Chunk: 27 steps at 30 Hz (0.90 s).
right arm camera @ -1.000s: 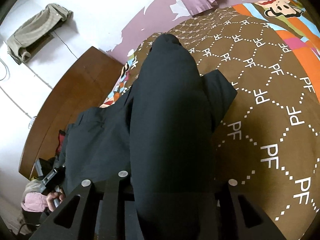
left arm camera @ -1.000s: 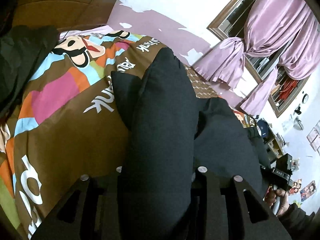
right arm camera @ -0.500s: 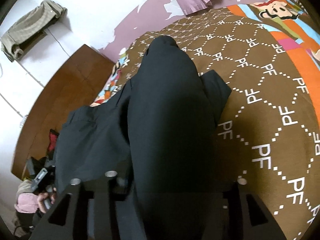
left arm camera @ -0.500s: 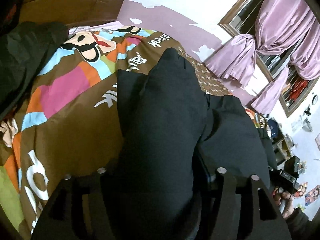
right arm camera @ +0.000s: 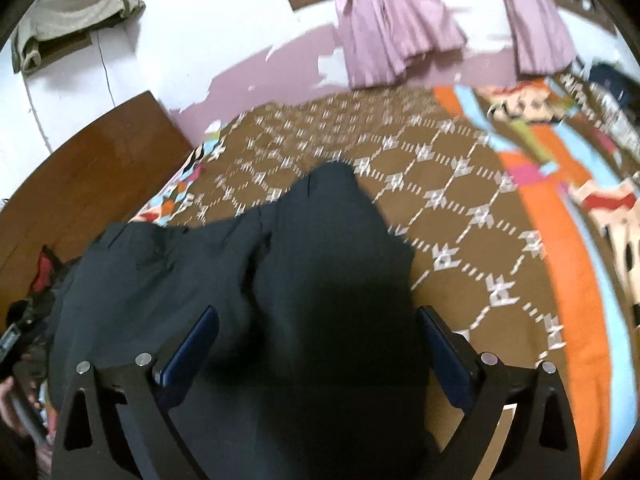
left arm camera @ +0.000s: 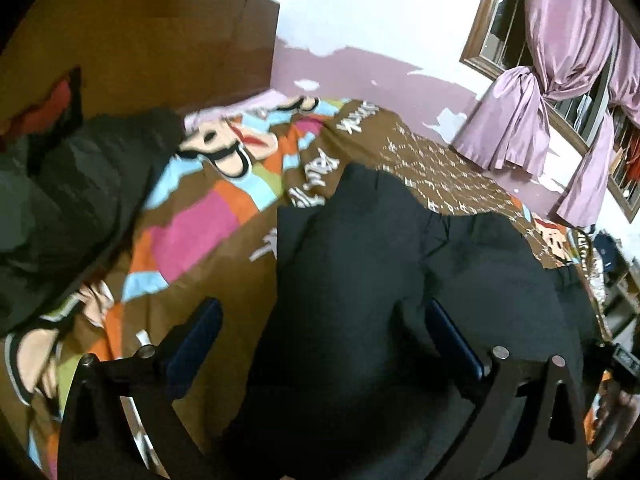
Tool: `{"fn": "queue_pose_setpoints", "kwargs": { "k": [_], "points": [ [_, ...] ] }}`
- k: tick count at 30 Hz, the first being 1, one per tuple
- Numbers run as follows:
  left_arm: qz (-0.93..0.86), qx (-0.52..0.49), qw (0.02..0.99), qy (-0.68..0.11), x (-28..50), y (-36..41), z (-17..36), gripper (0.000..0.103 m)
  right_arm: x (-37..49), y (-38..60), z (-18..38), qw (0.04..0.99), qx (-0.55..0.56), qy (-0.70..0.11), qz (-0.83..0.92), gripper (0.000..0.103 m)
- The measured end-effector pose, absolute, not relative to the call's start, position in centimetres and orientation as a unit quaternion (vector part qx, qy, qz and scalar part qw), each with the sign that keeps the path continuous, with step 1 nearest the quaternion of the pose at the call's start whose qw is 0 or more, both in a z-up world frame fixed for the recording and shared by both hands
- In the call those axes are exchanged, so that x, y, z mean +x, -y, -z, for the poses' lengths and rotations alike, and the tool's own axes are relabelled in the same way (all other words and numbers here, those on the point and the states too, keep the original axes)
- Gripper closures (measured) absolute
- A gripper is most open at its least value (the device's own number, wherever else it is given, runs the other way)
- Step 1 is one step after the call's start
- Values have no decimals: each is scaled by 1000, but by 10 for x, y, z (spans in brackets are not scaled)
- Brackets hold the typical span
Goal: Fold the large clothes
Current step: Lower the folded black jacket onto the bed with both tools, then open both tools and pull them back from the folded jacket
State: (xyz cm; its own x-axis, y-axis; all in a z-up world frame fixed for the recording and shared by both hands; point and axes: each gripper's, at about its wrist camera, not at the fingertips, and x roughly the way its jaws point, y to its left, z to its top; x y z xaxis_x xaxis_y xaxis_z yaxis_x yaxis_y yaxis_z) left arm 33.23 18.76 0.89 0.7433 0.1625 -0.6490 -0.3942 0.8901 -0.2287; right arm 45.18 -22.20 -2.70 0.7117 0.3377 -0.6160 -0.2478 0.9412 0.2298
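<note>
Brown patterned bedspread (right arm camera: 460, 216) with bright cartoon patches stretches ahead of both my tools, pink curtains (left arm camera: 516, 120) hanging at the wall beyond, a wooden headboard (left arm camera: 140, 40) off to the left. And there we go: both sets of fingers have just sprung apart! A moment back my left gripper (left arm camera: 320, 328) and right gripper (right arm camera: 316, 332) were each clamped tight on a bunched ridge of the large black garment (left arm camera: 380, 260); now both stand wide, blue pads clear of the cloth on either side. The fabric has dropped and spread, lying flat on the bedspread directly under and ahead of my fingers, running from between them out towards mid-bed, with a folded edge showing at the far end in the right view (right arm camera: 332, 176). A separate dark heap (left arm camera: 72, 192) sits away to the left, untouched. I read this as one fold laid down and released. Next I'd judge a fresh grab at an edge is needed to double it over again, and loose cloth may slide as I pull away.
</note>
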Motion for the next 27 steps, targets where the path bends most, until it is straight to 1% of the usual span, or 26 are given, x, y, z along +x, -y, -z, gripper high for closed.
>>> {"fn": "queue_pose_setpoints", "kwargs": {
  "k": [12, 21, 27],
  "points": [
    [-131, -138, 936, -297, 324, -151, -35, 2, 403, 205, -16, 950, 55, -254, -171, 0],
    [-105, -107, 950, -273, 305, -120, -66, 2, 358, 185, -36, 949, 42, -234, -206, 0],
    [-85, -97, 955, -266, 288, -103, -80, 2, 333, 179, -43, 939, 52, -247, -235, 0]
  ]
}}
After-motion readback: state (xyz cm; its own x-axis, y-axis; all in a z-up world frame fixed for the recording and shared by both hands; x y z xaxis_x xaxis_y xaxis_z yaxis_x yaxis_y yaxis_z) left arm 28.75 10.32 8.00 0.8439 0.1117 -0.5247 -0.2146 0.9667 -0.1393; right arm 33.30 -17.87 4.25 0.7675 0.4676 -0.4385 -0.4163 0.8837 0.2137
